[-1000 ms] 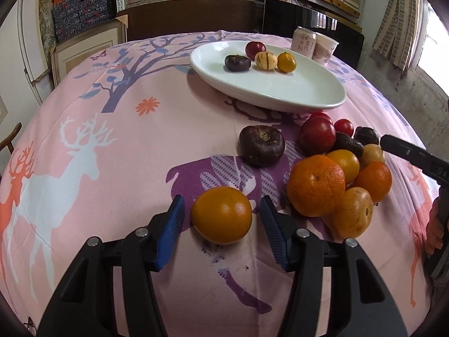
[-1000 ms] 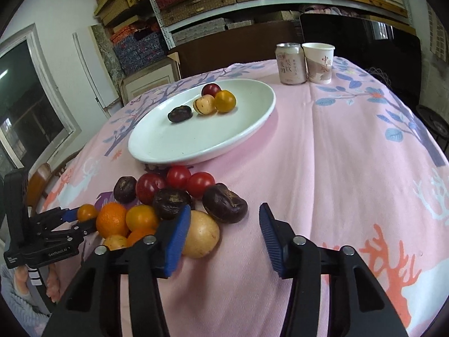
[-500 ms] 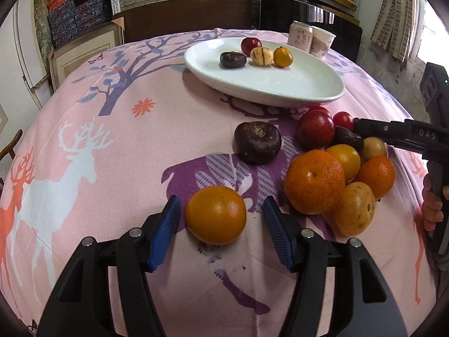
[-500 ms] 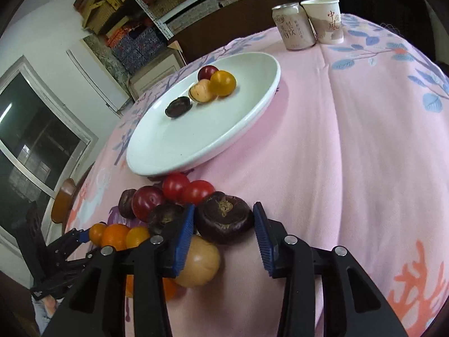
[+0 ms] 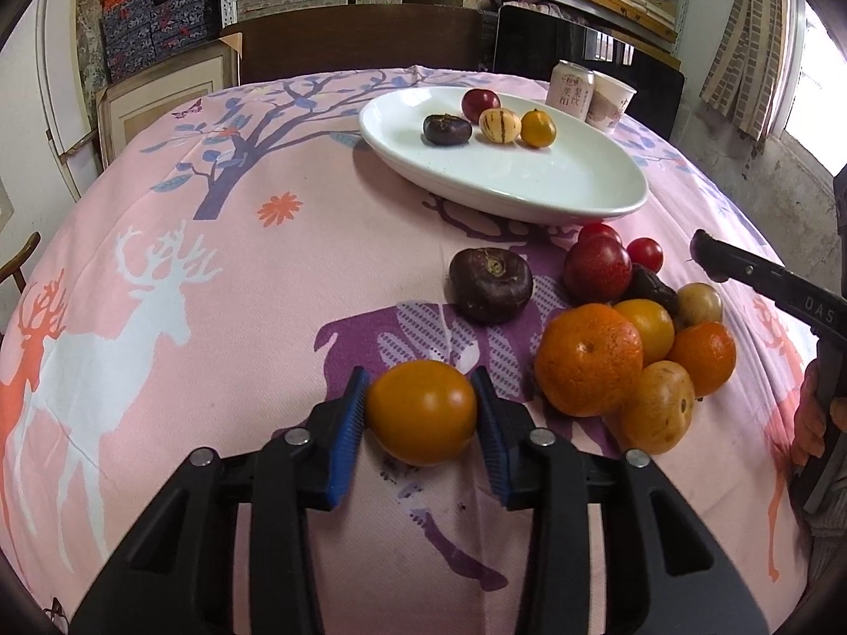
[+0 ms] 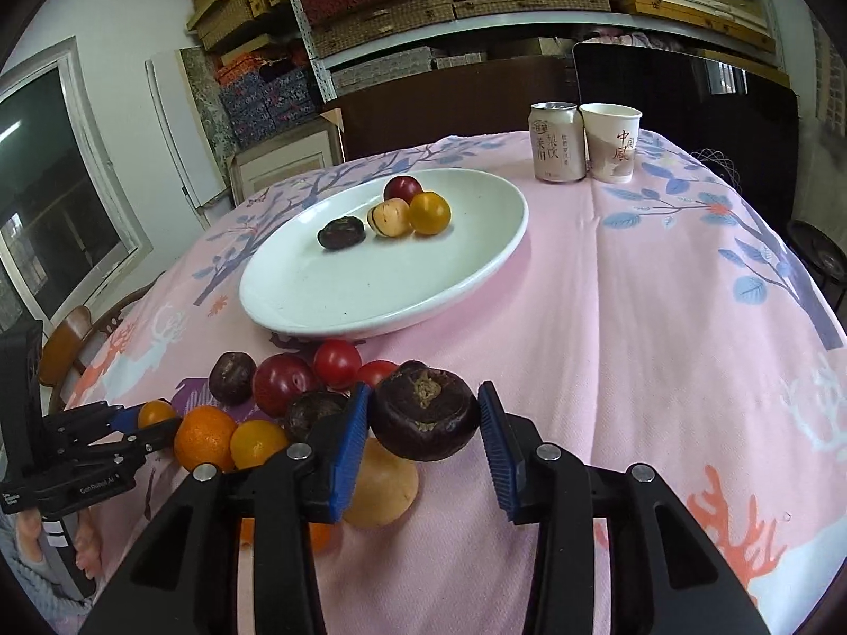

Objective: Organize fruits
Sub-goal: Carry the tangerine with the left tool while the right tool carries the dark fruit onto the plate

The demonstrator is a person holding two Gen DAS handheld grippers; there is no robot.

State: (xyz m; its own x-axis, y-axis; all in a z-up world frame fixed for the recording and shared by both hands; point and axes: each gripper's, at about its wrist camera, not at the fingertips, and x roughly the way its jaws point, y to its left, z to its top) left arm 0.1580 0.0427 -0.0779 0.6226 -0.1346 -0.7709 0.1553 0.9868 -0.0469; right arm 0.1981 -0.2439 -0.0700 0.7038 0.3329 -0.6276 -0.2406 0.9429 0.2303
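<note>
In the left wrist view my left gripper [image 5: 422, 397] is shut on a round orange fruit [image 5: 422, 413], both blue pads pressing its sides just above the pink cloth. My right gripper [image 6: 423, 391] is shut on a dark purple fruit [image 6: 423, 420], which hangs over a yellow fruit [image 6: 381, 497]. A pile of loose fruit lies between the two grippers, with a big orange [image 5: 587, 360], a red plum [image 5: 597, 270] and a second dark fruit [image 5: 490, 284]. The white oval plate [image 6: 370, 286] behind holds a dark fruit, a red one, a striped yellow one and an orange one.
A drink can [image 6: 557, 143] and a paper cup [image 6: 611, 143] stand at the table's far edge behind the plate. A wooden chair [image 6: 69, 338] sits at the left edge. A person's hand [image 5: 815, 413] holds the right gripper's handle. Shelves with boxes fill the back wall.
My left jaws closed onto the orange fruit that lay between them. My right gripper moved in over the dark purple fruit and closed on it.
</note>
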